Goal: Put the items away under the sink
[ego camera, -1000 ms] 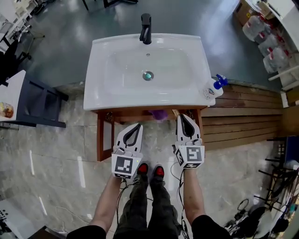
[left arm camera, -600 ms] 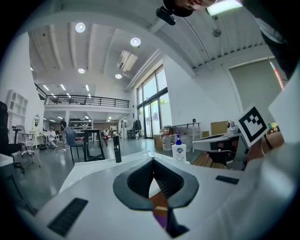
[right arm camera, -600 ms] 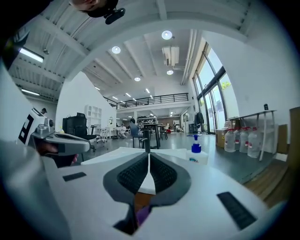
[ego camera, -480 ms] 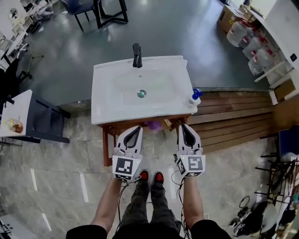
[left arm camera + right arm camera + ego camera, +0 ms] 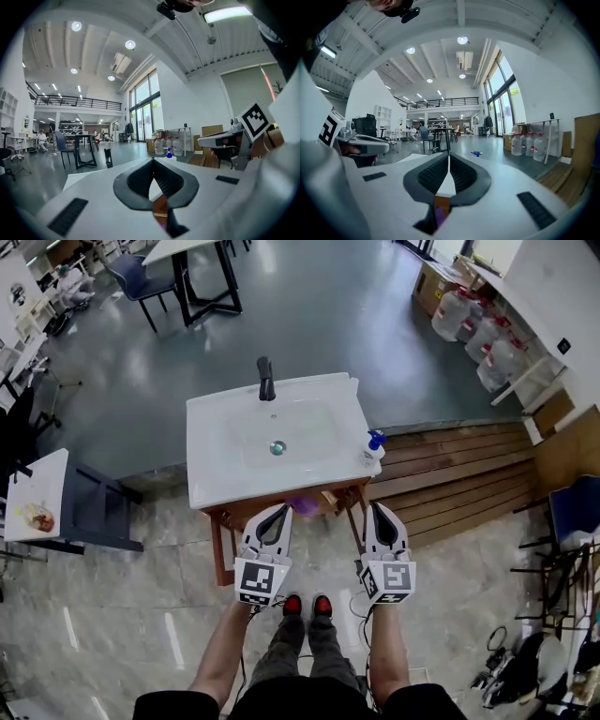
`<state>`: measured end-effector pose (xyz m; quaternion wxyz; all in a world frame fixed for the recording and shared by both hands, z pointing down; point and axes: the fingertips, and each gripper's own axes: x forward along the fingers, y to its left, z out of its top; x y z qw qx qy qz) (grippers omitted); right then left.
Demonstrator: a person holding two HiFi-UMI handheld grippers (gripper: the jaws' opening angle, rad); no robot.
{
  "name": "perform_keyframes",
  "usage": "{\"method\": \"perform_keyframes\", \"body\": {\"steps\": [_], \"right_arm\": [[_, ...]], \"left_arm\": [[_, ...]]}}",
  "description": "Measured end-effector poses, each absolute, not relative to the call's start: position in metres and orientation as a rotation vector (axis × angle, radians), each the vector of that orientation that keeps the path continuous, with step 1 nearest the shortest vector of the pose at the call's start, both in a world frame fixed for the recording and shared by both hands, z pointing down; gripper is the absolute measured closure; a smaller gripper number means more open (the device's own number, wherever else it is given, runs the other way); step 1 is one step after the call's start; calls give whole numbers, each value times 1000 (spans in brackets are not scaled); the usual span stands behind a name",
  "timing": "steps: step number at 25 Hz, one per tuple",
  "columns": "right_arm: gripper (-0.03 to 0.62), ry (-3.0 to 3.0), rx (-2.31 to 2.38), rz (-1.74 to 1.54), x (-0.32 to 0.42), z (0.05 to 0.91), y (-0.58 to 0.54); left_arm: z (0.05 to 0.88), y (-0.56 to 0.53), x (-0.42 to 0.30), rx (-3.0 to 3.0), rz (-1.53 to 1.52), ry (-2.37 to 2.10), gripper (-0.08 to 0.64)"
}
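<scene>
Sink (image 5: 223,463) with a spray bottle (image 5: 373,446) on its corner stands before us; we hold our left gripper (image 5: 277,511) and right gripper (image 5: 379,509) clenched, empty, near its front edge.

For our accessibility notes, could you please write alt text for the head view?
From above, a person faces a white sink on a wooden stand, holding the left gripper and the right gripper shut and empty before it. A black tap sits at its far edge, a blue-topped bottle on its right edge, a purple item underneath.
</scene>
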<state>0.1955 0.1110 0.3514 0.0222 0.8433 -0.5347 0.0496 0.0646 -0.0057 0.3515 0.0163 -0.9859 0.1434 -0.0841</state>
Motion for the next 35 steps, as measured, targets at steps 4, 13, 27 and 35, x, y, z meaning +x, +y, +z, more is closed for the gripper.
{"method": "perform_keyframes", "body": {"steps": [4,13,27,35], "right_arm": [[555,-1634,2610,144,193,345,110],[555,-1571,2647,124,210,332,115],[554,-1671,2555,179,313,357,81],[546,-1859,2373,288,350,396,46]], "left_arm": [[345,-2,69,-3080,-253,393,554],[329,1,88,-3062,-222,301,554],[340,-22,172,-3045,-306,441,554],[355,-41,212,-3035,-354,587,554]]}}
